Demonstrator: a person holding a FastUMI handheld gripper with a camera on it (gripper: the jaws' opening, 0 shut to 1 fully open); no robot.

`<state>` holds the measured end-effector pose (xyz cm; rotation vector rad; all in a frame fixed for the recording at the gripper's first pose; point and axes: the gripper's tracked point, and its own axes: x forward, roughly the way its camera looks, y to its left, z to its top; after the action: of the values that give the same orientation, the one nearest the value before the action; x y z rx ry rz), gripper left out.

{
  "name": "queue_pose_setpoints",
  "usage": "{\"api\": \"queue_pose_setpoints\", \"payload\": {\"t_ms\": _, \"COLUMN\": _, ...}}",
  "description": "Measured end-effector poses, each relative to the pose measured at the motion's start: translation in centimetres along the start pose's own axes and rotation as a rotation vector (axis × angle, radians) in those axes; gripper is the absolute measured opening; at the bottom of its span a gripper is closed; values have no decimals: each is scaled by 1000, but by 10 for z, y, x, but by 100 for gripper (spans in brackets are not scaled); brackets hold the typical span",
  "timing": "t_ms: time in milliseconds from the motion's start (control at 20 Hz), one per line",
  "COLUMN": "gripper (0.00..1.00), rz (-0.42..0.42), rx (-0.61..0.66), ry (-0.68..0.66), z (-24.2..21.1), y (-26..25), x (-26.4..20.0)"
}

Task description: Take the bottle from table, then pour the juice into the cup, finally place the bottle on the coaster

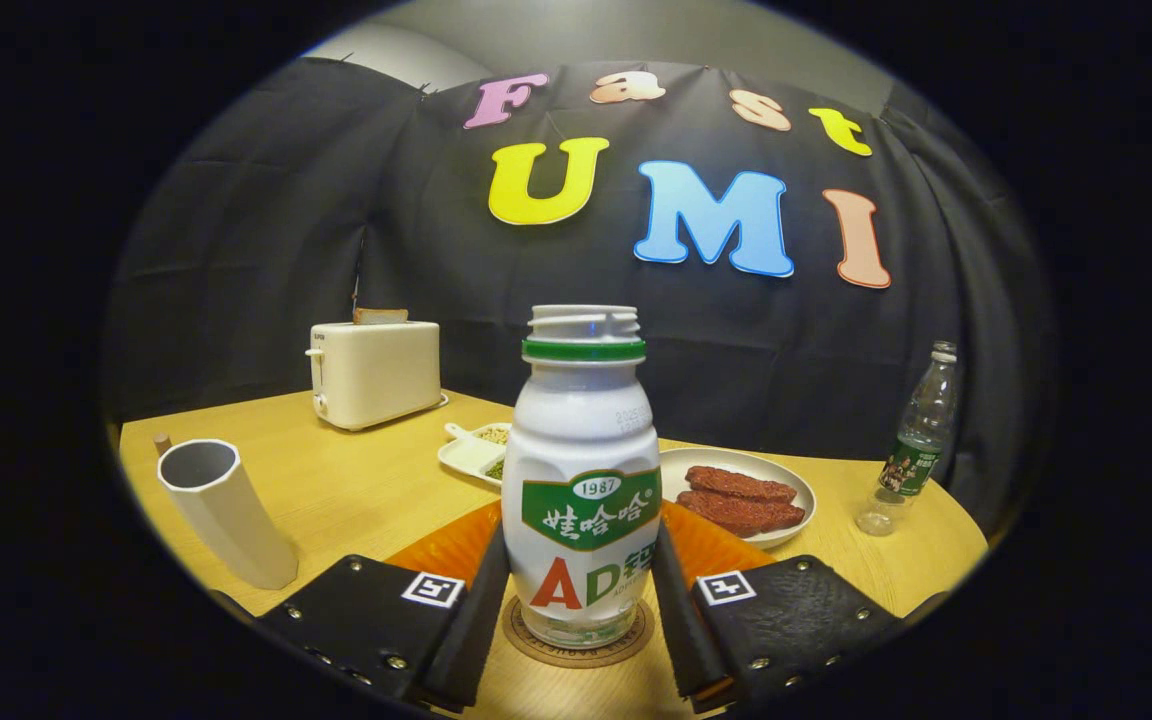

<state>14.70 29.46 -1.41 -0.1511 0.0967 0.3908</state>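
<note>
Bottle (pixel 582 480), glossy white plastic, stands on round coaster (pixel 576 640), grasped by hand-held gripper (pixel 581 590).

Bottle (pixel 582 480) on coaster (pixel 576 640), between tool (pixel 576 610) fingers, seemingly touching; cup (pixel 221 510) left.

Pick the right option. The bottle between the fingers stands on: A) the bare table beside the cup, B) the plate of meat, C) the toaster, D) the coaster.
D: the bottle stands upright with its base on the round coaster, whose rim shows around it, between the fingers of the gripper.
</note>
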Motion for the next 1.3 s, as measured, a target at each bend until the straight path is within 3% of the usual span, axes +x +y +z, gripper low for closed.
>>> {"api": "queue_pose_setpoints", "payload": {"t_ms": 450, "gripper": 73, "rz": -23, "rx": 11, "ry": -65, "z": 20, "y": -11, "x": -9}}
{"api": "queue_pose_setpoints", "payload": {"t_ms": 750, "gripper": 73, "rz": -18, "rx": 5, "ry": -22, "z": 5, "y": -13, "x": 0}}
{"api": "queue_pose_setpoints", "payload": {"t_ms": 850, "gripper": 99, "rz": -18, "rx": 9, "ry": -28, "z": 10, "y": -13, "x": -2}}
{"api": "queue_pose_setpoints", "payload": {"t_ms": 1050, "gripper": 97, "rz": -49, "rx": -24, "ry": -45, "z": 19, "y": -21, "x": -8}}
{"api": "queue_pose_setpoints", "payload": {"t_ms": 1300, "gripper": 97, "rz": -108, "rx": 50, "ry": -95, "z": 46, "y": -30, "x": -47}}
